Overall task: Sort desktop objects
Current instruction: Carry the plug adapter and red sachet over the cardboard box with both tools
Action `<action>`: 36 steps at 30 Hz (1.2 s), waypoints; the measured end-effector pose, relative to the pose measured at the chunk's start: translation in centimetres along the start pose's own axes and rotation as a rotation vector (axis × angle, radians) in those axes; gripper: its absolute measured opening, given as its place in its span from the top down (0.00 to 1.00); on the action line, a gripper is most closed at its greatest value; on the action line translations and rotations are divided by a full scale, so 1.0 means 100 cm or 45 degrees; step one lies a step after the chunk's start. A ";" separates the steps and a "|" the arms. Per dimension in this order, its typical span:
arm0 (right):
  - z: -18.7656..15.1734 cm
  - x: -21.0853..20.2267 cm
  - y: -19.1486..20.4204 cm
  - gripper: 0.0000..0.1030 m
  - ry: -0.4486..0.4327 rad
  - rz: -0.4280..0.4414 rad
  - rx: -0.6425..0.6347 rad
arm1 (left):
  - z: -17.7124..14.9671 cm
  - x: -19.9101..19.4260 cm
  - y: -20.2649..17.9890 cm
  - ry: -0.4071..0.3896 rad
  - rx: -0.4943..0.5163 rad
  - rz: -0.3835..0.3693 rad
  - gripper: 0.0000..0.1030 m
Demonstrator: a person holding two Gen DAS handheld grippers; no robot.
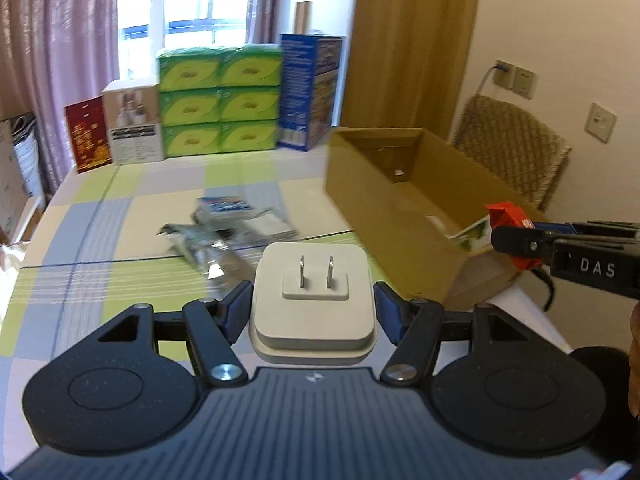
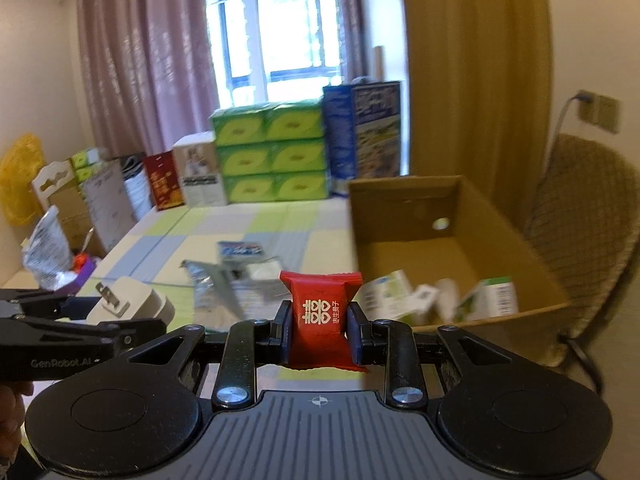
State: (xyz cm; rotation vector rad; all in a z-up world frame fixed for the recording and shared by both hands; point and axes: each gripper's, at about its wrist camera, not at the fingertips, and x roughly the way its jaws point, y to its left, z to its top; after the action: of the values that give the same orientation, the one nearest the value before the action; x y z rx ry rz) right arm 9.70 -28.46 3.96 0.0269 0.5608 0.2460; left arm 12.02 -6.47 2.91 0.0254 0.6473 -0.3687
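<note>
The table (image 1: 120,216) wore a check of pale green, cream, grey and blue. A red wrapper (image 2: 320,316) carried white characters. The plug adapter (image 1: 312,304) was off-white, the box (image 1: 384,216) plain brown, and the stacked packs (image 1: 218,102) at the table's far edge bright green with yellow ovals.

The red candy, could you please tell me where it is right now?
The red candy is clamped in the right tool, held above the table's near edge just left of the cardboard box; in the left wrist view it shows at far right.

Place: a home room.
Signs: curtained window (image 2: 276,36), wicker chair (image 2: 580,232), checked tablecloth (image 1: 120,232), stacked tissue packs (image 1: 218,102).
</note>
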 end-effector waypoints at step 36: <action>0.048 0.046 -0.149 0.76 0.012 -0.134 0.094 | 0.083 0.126 -0.127 0.078 0.219 -0.229 0.41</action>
State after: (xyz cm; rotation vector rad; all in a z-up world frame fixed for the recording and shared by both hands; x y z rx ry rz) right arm 19.39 -41.64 4.24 0.0675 0.5784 0.1228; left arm 21.80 -23.66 3.22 0.1436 0.6790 -0.5982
